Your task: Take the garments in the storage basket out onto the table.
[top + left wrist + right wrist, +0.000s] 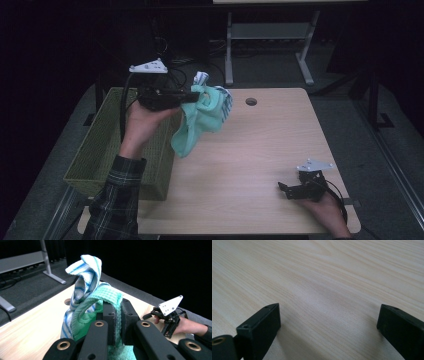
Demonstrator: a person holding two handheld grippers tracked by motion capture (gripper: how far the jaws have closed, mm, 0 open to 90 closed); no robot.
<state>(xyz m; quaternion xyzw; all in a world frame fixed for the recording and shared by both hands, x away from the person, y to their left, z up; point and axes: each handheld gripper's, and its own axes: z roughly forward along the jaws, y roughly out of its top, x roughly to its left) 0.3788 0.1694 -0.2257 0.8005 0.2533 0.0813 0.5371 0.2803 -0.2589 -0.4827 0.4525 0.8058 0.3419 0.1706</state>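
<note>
My left gripper (192, 95) has its fingers (110, 315) clenched on a bunched green cloth (197, 122), soft knit terry, with a blue-striped cloth (83, 277) pinched in the same wad. Both hang limp above the bench (260, 145), at its left edge, next to a woven olive basket (100, 145). My right gripper (287, 190) rests low on pale wood grain, fingers (262, 325) spread wide, nothing between them.
</note>
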